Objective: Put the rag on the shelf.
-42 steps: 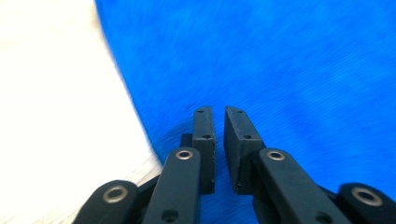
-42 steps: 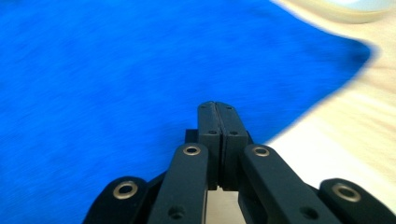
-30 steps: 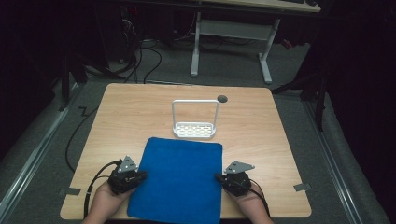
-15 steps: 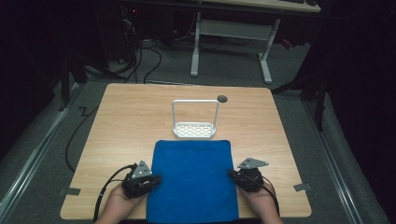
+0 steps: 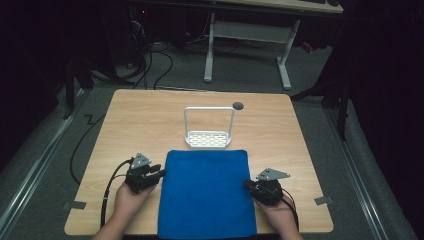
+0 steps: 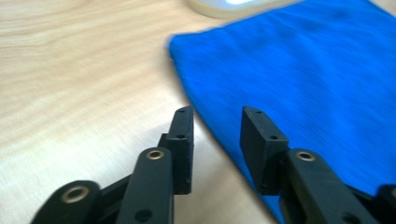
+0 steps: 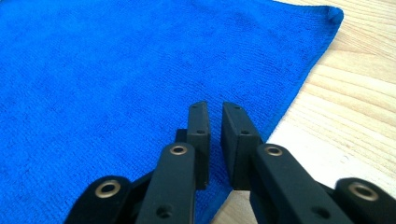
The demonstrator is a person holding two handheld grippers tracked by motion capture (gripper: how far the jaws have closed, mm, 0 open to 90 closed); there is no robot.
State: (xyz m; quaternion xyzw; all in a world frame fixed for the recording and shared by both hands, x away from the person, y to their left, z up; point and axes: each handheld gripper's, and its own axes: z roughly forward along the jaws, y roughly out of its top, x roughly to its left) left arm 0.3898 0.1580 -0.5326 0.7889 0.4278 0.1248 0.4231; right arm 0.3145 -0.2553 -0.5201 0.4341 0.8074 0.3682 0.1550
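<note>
A blue cloth [image 5: 206, 192] is seen spread flat on the table [image 5: 150, 115], its near edge at the table's front. The left tongs [image 5: 159, 174] are parted, nothing between the jaws; they have just been opening, and the cloth's left edge is seen just past the tips in the left gripper view [image 6: 299, 84]. The right tongs [image 5: 248, 185] have just been eased apart too, though only a narrow slit is shown between the jaws, and no cloth is pinched there; the cloth [image 7: 140, 70] lies under and ahead of them in the right gripper view.

From the left tongs the cloth lies at about three o'clock, just beside the tips; from the right tongs, at nine o'clock, the edge under the jaws. The white rack [image 5: 208, 131] stands at twelve o'clock from the cloth, touching or nearly touching its far edge.

Risks, as judged from here: a one-sided grab could be made, since the jaws stand unequally wide, and the cloth would be dragged askew. A pinch too shallow could let the edge slip. A push forward could bunch the cloth against the rack and shove it.
</note>
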